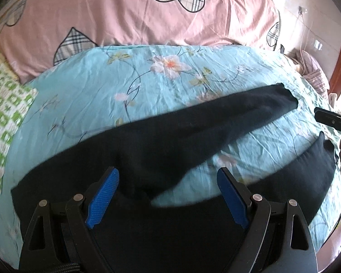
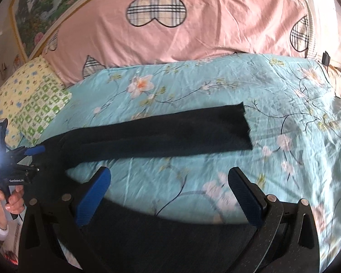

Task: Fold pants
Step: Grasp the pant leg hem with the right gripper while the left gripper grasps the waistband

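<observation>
Left gripper [image 1: 168, 195] hangs over the waist end of the dark, soft-knit pants [image 1: 161, 145], blue-padded jaws spread, holding nothing. Right gripper [image 2: 170, 195] likewise gapes, empty, above the near leg. Pants lie flat on the turquoise floral bedsheet [image 2: 216, 91], legs splayed apart, long axis running sideways, cuffs toward the right hand's side. Far leg's cuff [image 2: 245, 125] sits nearer the right gripper. Pink heart-patterned quilt [image 2: 193, 34] lies beyond.

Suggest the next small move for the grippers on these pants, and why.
Probably lower the right gripper onto the near leg and pinch its edge. The pants lie spread on the blue floral sheet with both legs apart in a V, and both the right and left gripper are open, holding nothing.
</observation>
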A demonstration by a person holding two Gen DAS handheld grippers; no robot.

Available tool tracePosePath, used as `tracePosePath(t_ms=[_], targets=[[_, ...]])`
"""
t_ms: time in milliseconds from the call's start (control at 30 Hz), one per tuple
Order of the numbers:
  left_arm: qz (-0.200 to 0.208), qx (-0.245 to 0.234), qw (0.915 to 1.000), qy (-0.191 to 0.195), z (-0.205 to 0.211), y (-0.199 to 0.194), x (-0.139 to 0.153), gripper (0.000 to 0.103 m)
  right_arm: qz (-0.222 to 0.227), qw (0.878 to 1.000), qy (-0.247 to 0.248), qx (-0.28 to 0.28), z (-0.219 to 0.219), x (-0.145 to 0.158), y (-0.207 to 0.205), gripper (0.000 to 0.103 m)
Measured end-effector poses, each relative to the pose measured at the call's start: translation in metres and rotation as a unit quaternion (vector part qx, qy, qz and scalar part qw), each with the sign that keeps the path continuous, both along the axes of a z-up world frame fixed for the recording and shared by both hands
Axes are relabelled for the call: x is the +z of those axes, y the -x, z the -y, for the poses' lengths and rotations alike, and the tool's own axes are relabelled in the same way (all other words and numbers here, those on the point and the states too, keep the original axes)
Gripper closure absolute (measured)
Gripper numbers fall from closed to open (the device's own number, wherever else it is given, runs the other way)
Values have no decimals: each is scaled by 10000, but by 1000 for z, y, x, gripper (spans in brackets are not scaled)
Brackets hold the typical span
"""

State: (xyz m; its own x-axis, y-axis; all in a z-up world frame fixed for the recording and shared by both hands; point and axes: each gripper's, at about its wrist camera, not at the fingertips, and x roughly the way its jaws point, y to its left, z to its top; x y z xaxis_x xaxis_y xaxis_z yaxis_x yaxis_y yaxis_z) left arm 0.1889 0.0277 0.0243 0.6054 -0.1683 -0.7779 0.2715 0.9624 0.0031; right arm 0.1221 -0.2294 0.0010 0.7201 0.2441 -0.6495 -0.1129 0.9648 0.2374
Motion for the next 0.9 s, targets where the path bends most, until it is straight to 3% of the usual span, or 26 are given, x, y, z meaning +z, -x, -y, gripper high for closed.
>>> tracePosePath(t_ms=[233,533,767,900], targets=[[-183,-146,9997,27,5,-61,-5,14,-332,9985,-206,-389,41,-3,-52,16],[-654,-815,9945,-55,30,-129,-24,14,-742,9939,-311,-759,82,-17,-105,27],[-1076,-1502,9825,-248,52,-170,-52,14,-1031,9930,-145,-566,87,-25,-144,28],[-1346,-1745,9738,-566,65,-182,-71,21,-1432,9889,-212,-350,89,-38,-164,41]])
